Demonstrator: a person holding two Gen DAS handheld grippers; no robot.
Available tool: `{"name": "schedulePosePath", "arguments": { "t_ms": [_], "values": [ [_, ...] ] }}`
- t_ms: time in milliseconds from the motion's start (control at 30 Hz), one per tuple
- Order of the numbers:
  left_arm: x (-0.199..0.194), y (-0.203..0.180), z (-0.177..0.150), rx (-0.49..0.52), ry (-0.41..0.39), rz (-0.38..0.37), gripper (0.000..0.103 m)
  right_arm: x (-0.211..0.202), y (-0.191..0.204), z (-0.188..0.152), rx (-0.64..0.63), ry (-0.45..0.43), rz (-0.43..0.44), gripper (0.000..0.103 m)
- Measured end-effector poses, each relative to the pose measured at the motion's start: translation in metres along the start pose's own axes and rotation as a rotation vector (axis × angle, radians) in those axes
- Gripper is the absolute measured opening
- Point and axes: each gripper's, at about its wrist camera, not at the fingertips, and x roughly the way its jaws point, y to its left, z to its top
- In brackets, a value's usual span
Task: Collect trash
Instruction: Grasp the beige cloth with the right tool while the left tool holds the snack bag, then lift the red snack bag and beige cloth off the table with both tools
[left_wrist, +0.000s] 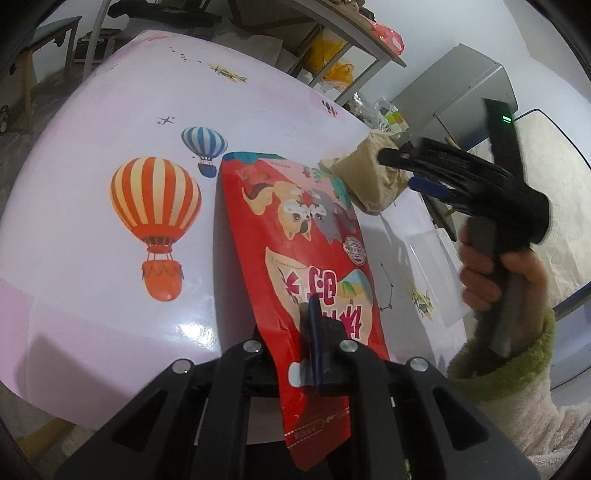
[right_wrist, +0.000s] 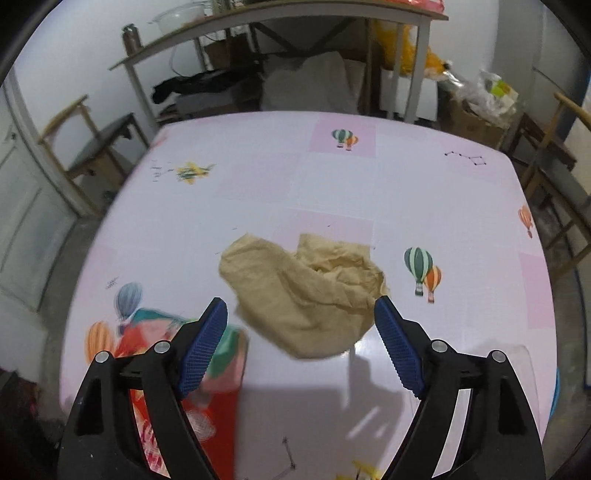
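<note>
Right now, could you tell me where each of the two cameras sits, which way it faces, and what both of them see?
Left wrist: on the left gripper, looking along shut fingers clamping the red snack bag; the person's right hand shows, holding the right gripper.
Right wrist: on the right gripper, looking down across the balloon-print table; its open fingers flank the crumpled tan paper.
Shared: table, tan paper, red bag.

Snack bag on table, crumpled paper bag beside it.
</note>
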Motion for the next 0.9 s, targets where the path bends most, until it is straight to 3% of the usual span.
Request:
{"name": "schedulePosePath", "arguments": {
  "t_ms": [133, 233, 300, 533, 633, 700, 800, 900],
  "values": [
    [-0.001, 0.002, -0.002, 0.005, -0.001, 0.0, 0.009, 0.023, 0.0, 0.008, -0.01, 0.033, -0.047, 0.077],
    [-0.002, 0.005, -0.003, 0.001, 0.0, -0.003, 0.009, 0.034, 0.001, 0.008, -0.036, 0.058, -0.07, 0.071],
    [-0.002, 0.007, -0.003, -0.007, 0.001, -0.007, 0.009, 0.039, 0.002, 0.005, -0.057, 0.076, -0.074, 0.065],
    [-0.001, 0.009, -0.002, -0.008, 0.002, -0.011, 0.009, 0.044, 0.003, -0.005, -0.1, 0.097, -0.061, 0.059],
    [-0.002, 0.009, -0.002, -0.01, 0.001, -0.01, 0.009, 0.042, 0.0, -0.005, -0.082, 0.1, -0.042, 0.045],
    [-0.002, 0.01, -0.002, -0.012, -0.001, -0.01, 0.009, 0.041, -0.001, -0.004, -0.07, 0.103, -0.044, 0.03],
    [-0.002, 0.011, -0.002, -0.022, -0.003, -0.013, 0.009, 0.039, -0.006, -0.004, -0.049, 0.111, -0.04, 0.018],
    [-0.002, 0.011, -0.003, -0.03, -0.008, -0.016, 0.009, 0.037, -0.011, -0.004, -0.018, 0.115, -0.021, 0.013]
  ]
}}
